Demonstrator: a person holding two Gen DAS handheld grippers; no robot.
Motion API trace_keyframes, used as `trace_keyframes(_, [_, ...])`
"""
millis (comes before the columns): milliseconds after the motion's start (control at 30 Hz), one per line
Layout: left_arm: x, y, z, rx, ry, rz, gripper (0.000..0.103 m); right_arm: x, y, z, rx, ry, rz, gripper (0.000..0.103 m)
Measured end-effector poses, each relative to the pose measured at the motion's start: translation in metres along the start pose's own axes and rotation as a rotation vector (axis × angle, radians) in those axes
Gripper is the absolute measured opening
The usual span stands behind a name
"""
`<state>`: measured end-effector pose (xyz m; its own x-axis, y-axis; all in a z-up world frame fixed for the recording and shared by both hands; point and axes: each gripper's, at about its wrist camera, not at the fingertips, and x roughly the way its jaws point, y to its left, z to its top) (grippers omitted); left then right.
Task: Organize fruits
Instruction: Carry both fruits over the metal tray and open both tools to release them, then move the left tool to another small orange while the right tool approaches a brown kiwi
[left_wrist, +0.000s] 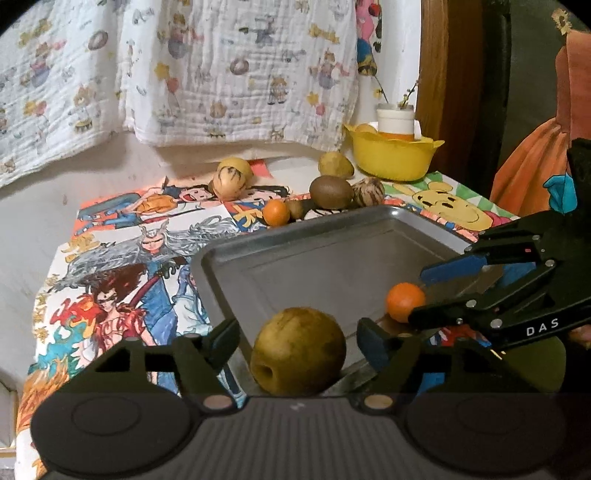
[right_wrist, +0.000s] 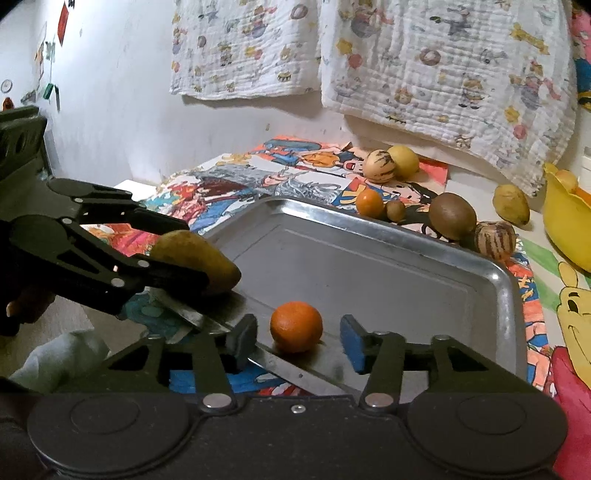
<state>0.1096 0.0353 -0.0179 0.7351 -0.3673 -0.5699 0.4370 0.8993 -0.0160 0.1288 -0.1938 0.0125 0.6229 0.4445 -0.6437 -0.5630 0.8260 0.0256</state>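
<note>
The pear (left_wrist: 298, 350) sits on the tray's (left_wrist: 332, 254) near rim between the left gripper's (left_wrist: 297, 341) parted jaws, untouched. The orange (right_wrist: 296, 326) lies inside the tray between the right gripper's (right_wrist: 297, 338) parted jaws, clear of both pads.

We see grey metal tray (right_wrist: 509, 295); orange citrus (right_wrist: 296, 326); brownish-yellow pear (left_wrist: 298, 350); brown kiwi (left_wrist: 330, 192); yellow bowl (left_wrist: 391, 157); bright cartoon prints across worktop cover (left_wrist: 122, 280); white cloth (left_wrist: 236, 70) with small cartoon figures; tools black, blue pads (right_wrist: 352, 341).
</note>
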Motion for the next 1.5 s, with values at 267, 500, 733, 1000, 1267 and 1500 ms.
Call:
trace_keyframes(267, [-0.023, 0.002, -0.009, 0.015, -0.01, 0.017, 0.101, -0.023, 0.007, -0.006, -0.002, -0.024, -0.014, 0.09])
trace_keyframes(500, [-0.033, 0.016, -0.015, -0.006, 0.043, 0.044, 0.102, -0.036, 0.002, -0.011, 0.022, 0.0, -0.079, 0.102])
trace_keyframes(733, [-0.036, 0.047, -0.007, -0.056, 0.062, 0.107, 0.103, -0.034, -0.012, -0.009, 0.072, 0.033, -0.182, 0.102])
trace_keyframes(1000, [-0.02, 0.078, 0.012, -0.163, 0.102, 0.185, 0.103, -0.02, -0.031, 0.0, 0.101, 0.025, -0.24, 0.102])
trace_keyframes(1267, [0.01, 0.093, 0.043, -0.18, 0.124, 0.203, 0.103, -0.006, -0.052, 0.02, 0.072, -0.028, -0.245, 0.102])
trace_keyframes(1500, [0.049, 0.081, 0.082, -0.091, 0.098, 0.184, 0.103, 0.015, -0.078, 0.048, 0.026, -0.054, -0.248, 0.102])
